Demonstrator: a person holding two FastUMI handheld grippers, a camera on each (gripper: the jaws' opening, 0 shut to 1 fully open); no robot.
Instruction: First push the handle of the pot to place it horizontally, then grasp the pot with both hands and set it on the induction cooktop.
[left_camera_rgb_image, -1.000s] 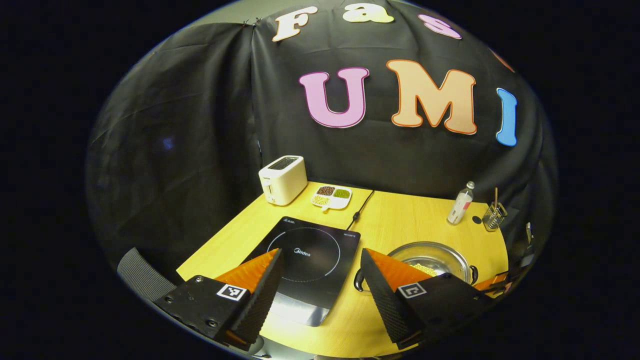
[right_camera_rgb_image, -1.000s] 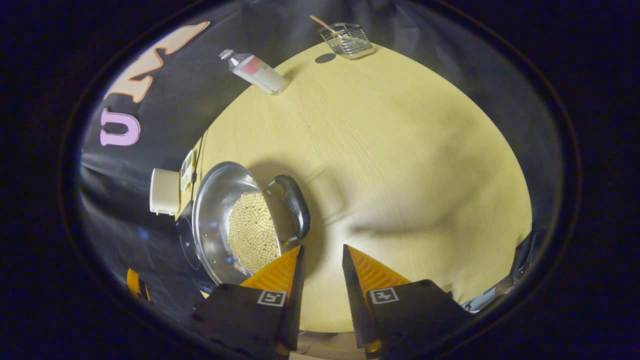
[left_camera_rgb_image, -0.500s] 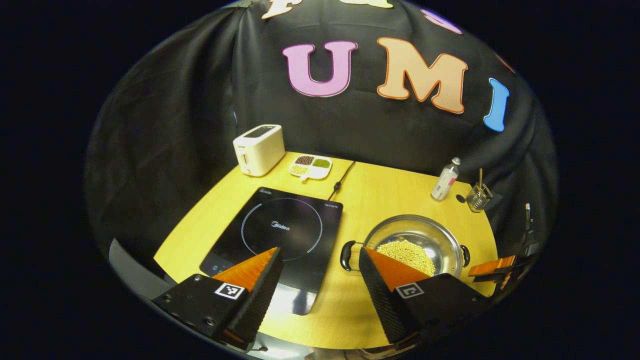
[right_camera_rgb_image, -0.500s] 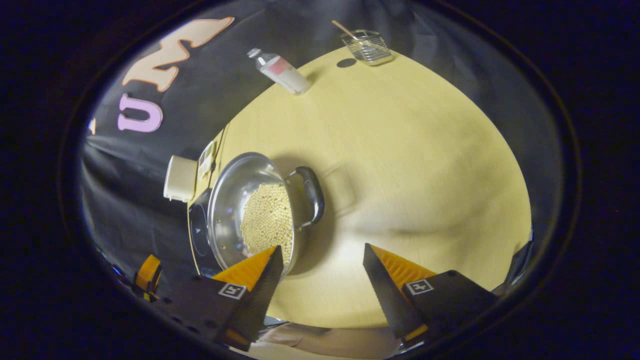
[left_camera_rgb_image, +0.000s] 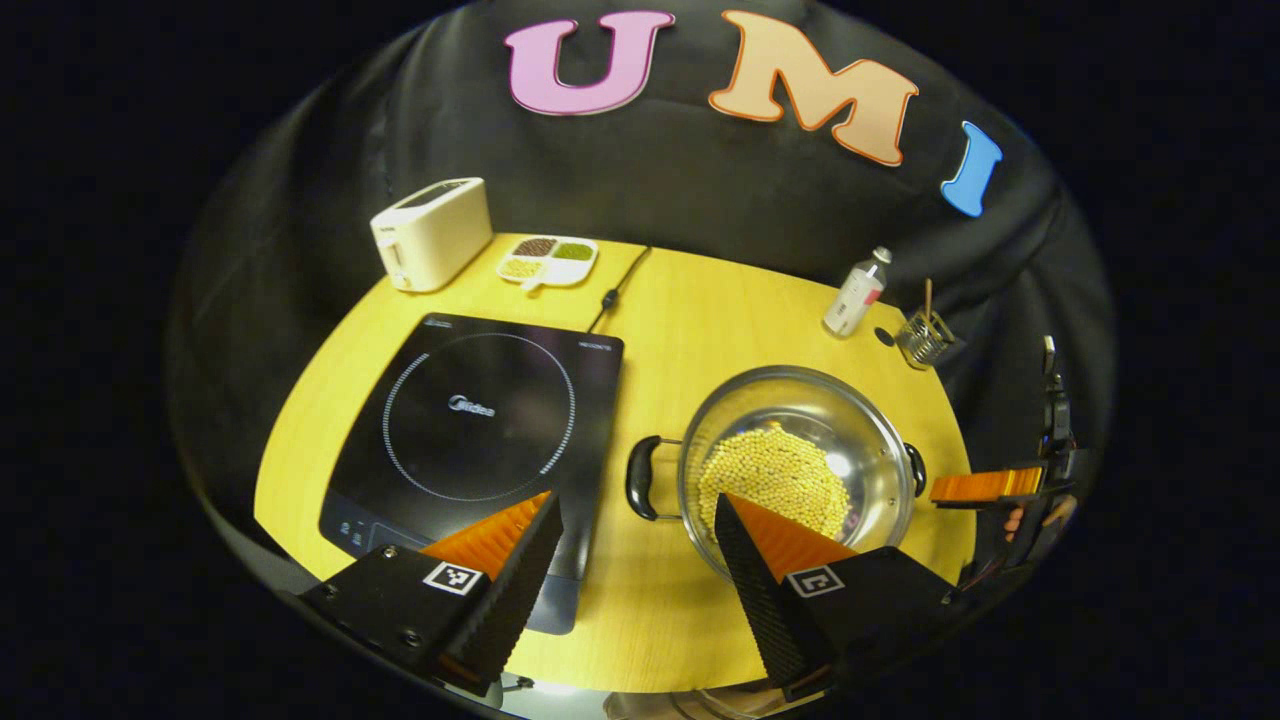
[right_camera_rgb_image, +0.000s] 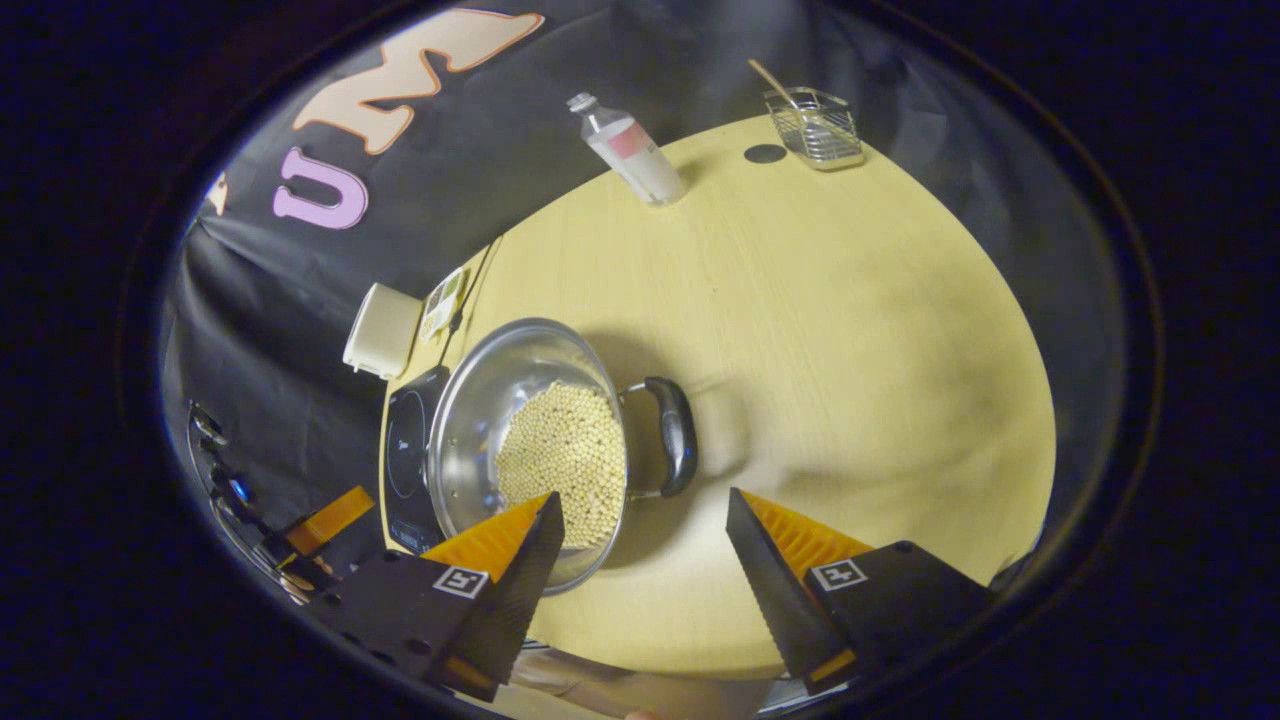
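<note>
Pot (left_camera_rgb_image: 800, 460) of polished steel, part-filled with pale beans: likely heavy, rigid, slick-walled, prone to spill if tilted. Best taken by the 2 dark side handles (right_camera_rgb_image: 675, 435). Sits on the surface (left_camera_rgb_image: 680, 330) ahead of the right hand-held gripper (right_camera_rgb_image: 645, 535) and ahead-right of the left hand-held gripper (left_camera_rgb_image: 635, 540), both wide open, empty. Induction cooktop (left_camera_rgb_image: 470, 420) ahead-left; printed logo too small to trust.

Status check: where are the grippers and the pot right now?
Left gripper open, empty, above the table's near edge. Right gripper open, empty. Pot of beans on the table, beside the induction cooktop. Cooktop surface bare.
</note>
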